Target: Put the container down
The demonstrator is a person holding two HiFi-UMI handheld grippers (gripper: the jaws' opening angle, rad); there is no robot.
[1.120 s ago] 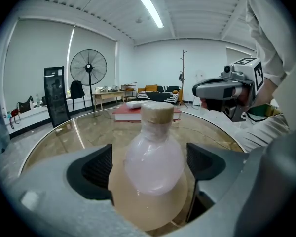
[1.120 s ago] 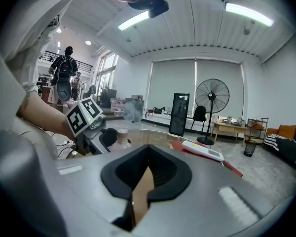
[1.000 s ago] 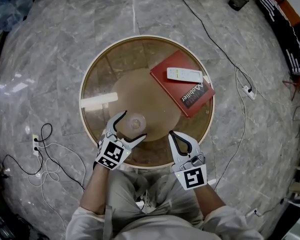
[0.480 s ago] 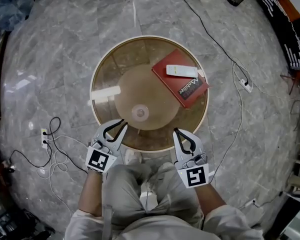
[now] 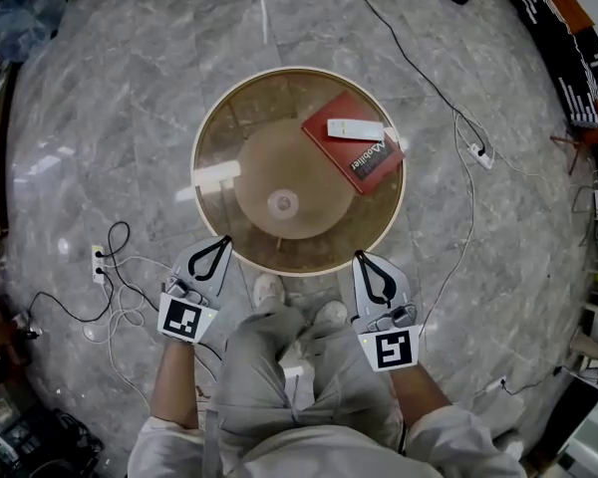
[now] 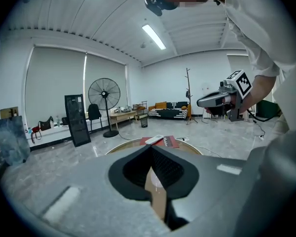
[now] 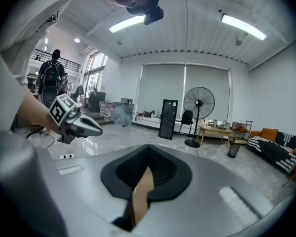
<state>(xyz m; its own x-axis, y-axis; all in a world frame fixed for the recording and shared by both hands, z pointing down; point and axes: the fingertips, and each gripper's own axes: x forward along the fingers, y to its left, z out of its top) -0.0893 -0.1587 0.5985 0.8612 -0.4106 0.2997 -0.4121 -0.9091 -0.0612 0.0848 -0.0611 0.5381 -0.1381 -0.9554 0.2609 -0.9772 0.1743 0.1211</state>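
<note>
The container (image 5: pixel 283 204), a small clear cup, stands upright by itself near the middle of the round glass table (image 5: pixel 215 127). My left gripper (image 5: pixel 222 239) hovers just off the table's near left edge, well short of the cup, jaws shut and empty. In the left gripper view its jaws (image 6: pixel 150 149) meet tip to tip, with the tabletop showing below them. My right gripper (image 5: pixel 360 257) hangs off the near right edge, also shut with nothing in it; its jaws (image 7: pixel 149 149) touch in the right gripper view.
A red book (image 5: pixel 357 147) with a white remote (image 5: pixel 355 127) on it lies at the table's far right. Cables and a power strip (image 5: pixel 98 263) lie on the marble floor at left. The person's legs and shoes (image 5: pixel 268 289) are between the grippers.
The left gripper was open around the container, then let go, pulled back off the table and shut. Both grippers drew back toward the person, and the table now looks farther away.
</note>
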